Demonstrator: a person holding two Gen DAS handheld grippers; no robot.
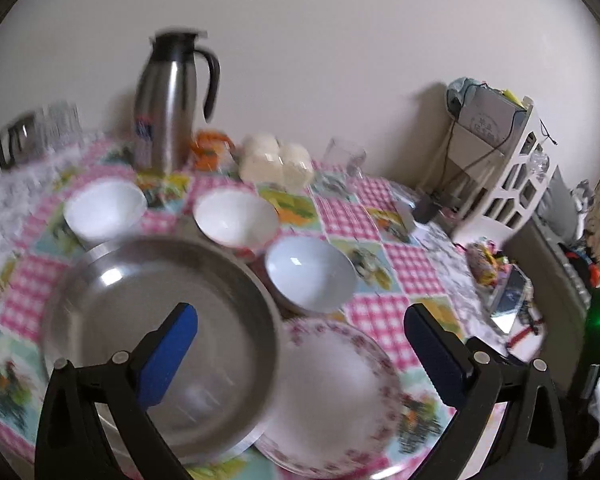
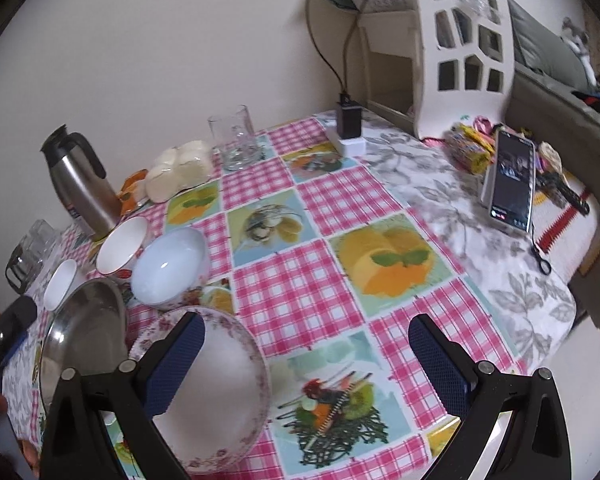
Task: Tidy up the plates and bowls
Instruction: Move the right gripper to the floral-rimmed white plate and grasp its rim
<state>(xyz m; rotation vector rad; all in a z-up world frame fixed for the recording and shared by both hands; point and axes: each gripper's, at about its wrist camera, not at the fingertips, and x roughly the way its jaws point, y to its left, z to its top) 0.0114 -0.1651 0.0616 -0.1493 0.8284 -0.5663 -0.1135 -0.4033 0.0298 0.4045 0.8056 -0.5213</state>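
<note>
Left tool point(image 1: 300, 344): fingers spread wide, above steel plate point(image 1: 156, 320).
Right tool point(image 2: 306, 354): spread wide, near floral plate point(image 2: 228, 380).
Flask point(image 1: 168, 104) label: blurred, unreadable.

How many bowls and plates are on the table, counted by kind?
White bowls: 3
Steel plates: 1
Floral-rim plates: 1
Total: 5

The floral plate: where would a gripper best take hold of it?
By the thin raised rim of the floral plate, on its right side, away from the steel plate overlapping its left edge. The open right gripper could pinch across it.
</note>
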